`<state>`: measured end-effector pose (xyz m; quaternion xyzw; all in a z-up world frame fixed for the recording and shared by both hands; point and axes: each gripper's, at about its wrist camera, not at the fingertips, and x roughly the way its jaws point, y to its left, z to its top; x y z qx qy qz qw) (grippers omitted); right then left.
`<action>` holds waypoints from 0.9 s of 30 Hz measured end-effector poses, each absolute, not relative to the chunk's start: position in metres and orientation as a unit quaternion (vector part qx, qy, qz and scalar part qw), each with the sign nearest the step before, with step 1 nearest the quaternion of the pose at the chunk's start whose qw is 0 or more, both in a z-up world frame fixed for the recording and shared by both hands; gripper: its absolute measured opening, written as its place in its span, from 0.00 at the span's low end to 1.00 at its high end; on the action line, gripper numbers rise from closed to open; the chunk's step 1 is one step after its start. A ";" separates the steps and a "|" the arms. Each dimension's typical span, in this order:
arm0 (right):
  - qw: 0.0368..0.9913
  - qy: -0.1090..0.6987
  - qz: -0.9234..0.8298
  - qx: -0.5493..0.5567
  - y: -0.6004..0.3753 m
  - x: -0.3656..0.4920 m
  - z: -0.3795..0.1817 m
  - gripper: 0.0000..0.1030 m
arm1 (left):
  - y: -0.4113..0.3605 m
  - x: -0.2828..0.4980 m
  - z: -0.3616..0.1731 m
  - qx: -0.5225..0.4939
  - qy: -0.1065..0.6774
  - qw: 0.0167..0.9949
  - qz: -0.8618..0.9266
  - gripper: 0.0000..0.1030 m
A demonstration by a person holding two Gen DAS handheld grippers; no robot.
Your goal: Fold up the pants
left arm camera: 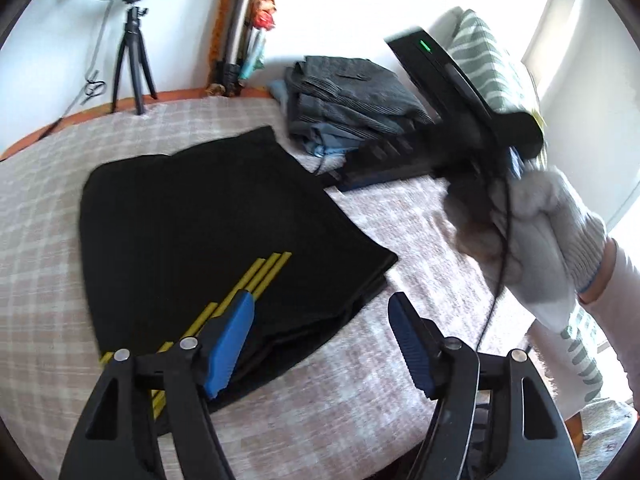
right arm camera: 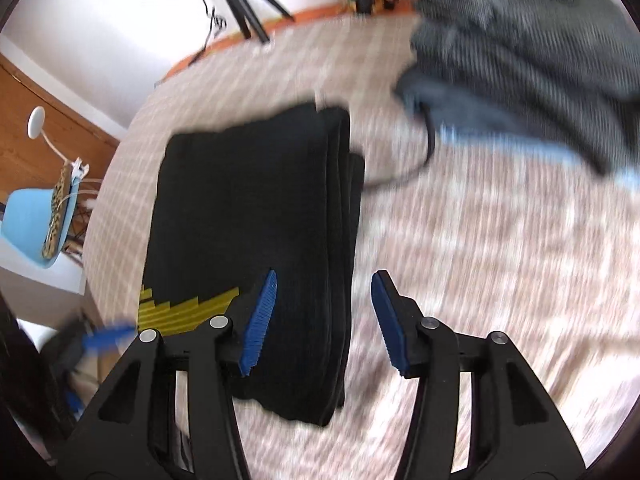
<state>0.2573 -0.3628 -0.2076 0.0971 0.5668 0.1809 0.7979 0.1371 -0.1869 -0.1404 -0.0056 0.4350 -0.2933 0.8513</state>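
A: Left wrist view? 
B: Low over the bed (left arm camera: 60, 184), facing the wall, pants (left arm camera: 208, 224) close below. 
A: Right? 
B: Same direction, nearer. Both share pants (right arm camera: 256, 216), grey pile (left arm camera: 352, 96), tripod (left arm camera: 130, 60).

pants (left arm camera: 208, 216): matt black cloth | bedcover (left arm camera: 360, 360): rough checked fabric | pads (left arm camera: 232, 344): ribbed blue

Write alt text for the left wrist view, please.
Folded black pants with yellow stripes lie on a checked bedcover; the open left gripper hovers above them. Right of them, a gloved hand holds the other gripper, near a grey clothes pile.
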 end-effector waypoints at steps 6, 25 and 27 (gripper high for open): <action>0.781 0.587 0.186 0.105 -0.358 0.229 -0.222 0.50 | -0.132 0.153 -0.139 -0.005 0.440 0.867 -0.234 0.66; 0.807 0.552 0.199 0.065 -0.360 0.219 -0.205 0.54 | -0.034 0.215 -0.156 -0.077 0.458 0.872 -0.156 0.66; 0.814 0.538 0.207 0.077 -0.365 0.229 -0.201 0.58 | -0.036 0.227 -0.160 -0.082 0.464 0.867 -0.161 0.66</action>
